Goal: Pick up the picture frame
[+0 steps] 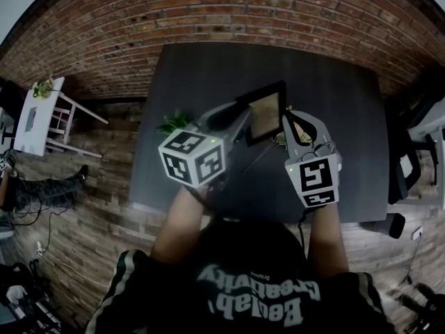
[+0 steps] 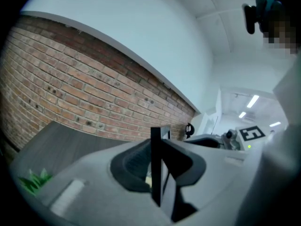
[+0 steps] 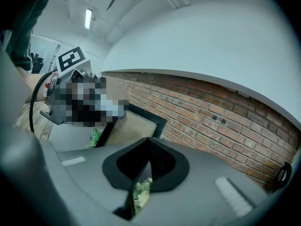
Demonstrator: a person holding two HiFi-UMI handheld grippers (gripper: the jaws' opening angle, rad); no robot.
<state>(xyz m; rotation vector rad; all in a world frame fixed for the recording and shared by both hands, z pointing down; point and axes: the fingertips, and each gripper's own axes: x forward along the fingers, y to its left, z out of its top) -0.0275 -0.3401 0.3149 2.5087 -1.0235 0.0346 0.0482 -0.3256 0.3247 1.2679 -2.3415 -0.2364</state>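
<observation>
The picture frame (image 1: 266,111), black with a tan picture, hangs tilted above the dark table (image 1: 348,117), carried between both grippers. My left gripper (image 1: 243,117) is shut on its left edge. In the left gripper view the frame (image 2: 155,164) stands edge-on between the black pads of that gripper (image 2: 157,171). My right gripper (image 1: 287,120) is at the frame's right edge. In the right gripper view its jaws (image 3: 143,173) are closed on a thin dark edge, and the frame's face (image 3: 134,126) shows just beyond them.
A small green plant (image 1: 175,122) and a pale dried sprig (image 1: 281,141) lie on the table under the frame. A brick wall (image 1: 229,12) runs behind. A white stand (image 1: 42,113) is at the left and a black office chair (image 1: 410,158) at the right.
</observation>
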